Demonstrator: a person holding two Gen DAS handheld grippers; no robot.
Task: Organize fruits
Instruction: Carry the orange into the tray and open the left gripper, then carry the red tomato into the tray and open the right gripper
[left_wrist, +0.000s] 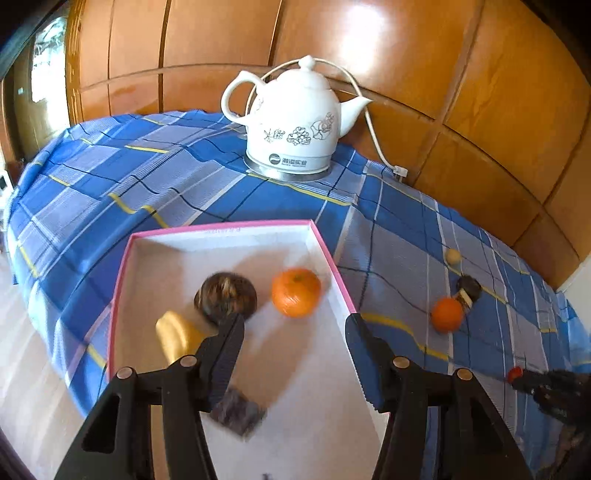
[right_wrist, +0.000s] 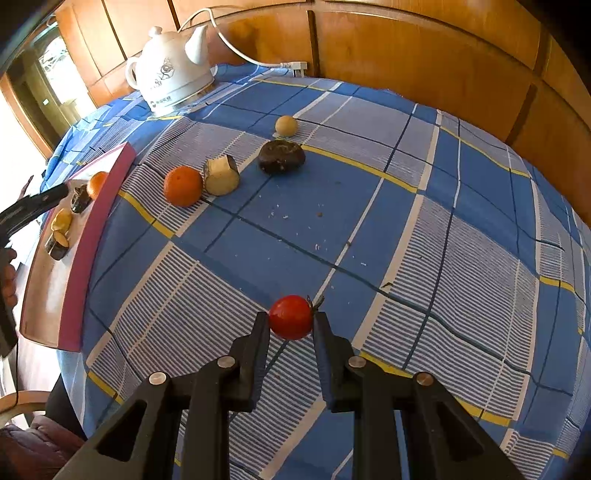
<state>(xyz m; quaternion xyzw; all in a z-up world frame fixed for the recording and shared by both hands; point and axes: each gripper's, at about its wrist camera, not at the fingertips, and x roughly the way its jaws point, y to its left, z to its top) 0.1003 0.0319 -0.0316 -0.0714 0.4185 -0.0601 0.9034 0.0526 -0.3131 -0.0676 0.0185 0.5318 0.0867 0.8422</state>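
Fruits: pink-rimmed box (left_wrist: 122, 280) holds orange (left_wrist: 296, 292); left fingers (left_wrist: 236, 332) apart, right fingers (right_wrist: 263, 332) clamp tomato (right_wrist: 290, 316).

Room interior, table against panelled wall

Glossy orange-brown wood panelling (left_wrist: 388, 55) with bright glare patches; blue plaid tablecloth (right_wrist: 424, 229) with white and yellow stripes; white floral kettle (left_wrist: 291, 122) on metal base, white cord (left_wrist: 373, 129) trailing behind; glazed window (left_wrist: 48, 62) at left; pale floor (left_wrist: 33, 369).

My table's checked cloth (right_wrist: 424, 229) carries a kettle (right_wrist: 173, 74) upper left, a pink-rimmed tray (right_wrist: 94, 225) left, and an orange (right_wrist: 183, 185) mid-frame.
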